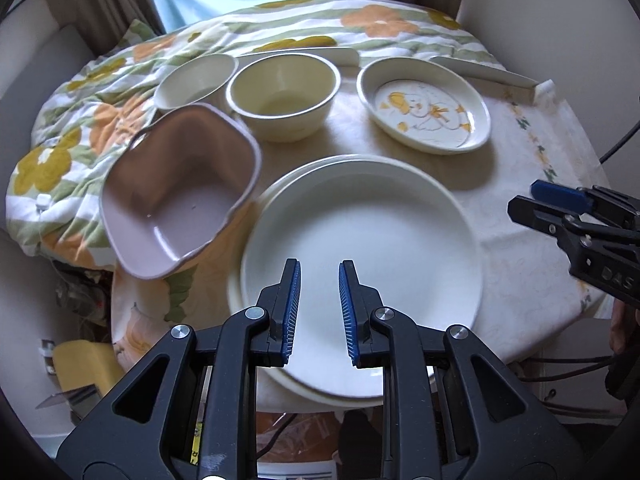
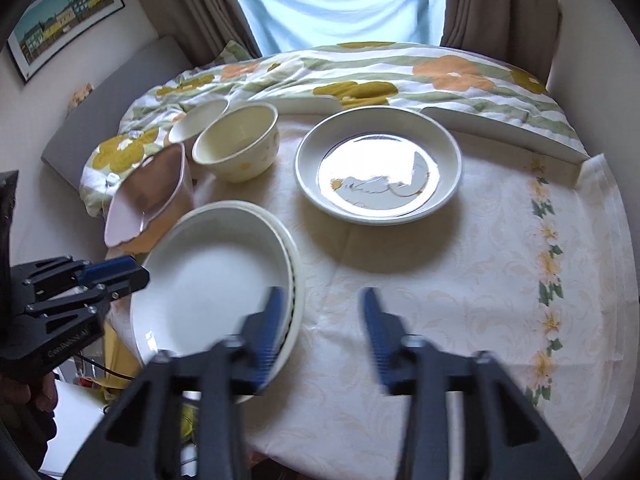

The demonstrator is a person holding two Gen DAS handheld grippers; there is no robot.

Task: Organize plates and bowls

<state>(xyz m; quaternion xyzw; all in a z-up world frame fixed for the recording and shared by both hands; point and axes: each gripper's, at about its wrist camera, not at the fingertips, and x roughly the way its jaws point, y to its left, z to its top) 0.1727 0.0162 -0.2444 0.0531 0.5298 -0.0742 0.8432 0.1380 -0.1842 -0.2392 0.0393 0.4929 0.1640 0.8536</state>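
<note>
A stack of white plates (image 1: 360, 240) (image 2: 208, 280) lies at the near left of the table. My left gripper (image 1: 320, 270) (image 2: 138, 276) hovers over the stack's near rim, its jaws close together with nothing between them. My right gripper (image 2: 322, 320) (image 1: 520, 202) is open and empty, its left finger over the stack's right rim. A pink square bowl (image 1: 180, 188) (image 2: 148, 196) leans tilted at the table's left edge. Behind stand a cream bowl (image 1: 284, 92) (image 2: 236, 144), a smaller cream bowl (image 1: 196, 80) (image 2: 198, 118) and a duck-print dish (image 1: 424, 104) (image 2: 378, 164).
The round table wears a pale floral cloth (image 1: 520, 140) (image 2: 460, 280). A flowered duvet (image 1: 280, 28) (image 2: 360, 76) is bunched along its back and left sides. Two flat white pieces (image 1: 484, 70) (image 1: 340, 54) lie at the duvet's edge. Curtains and a window are behind.
</note>
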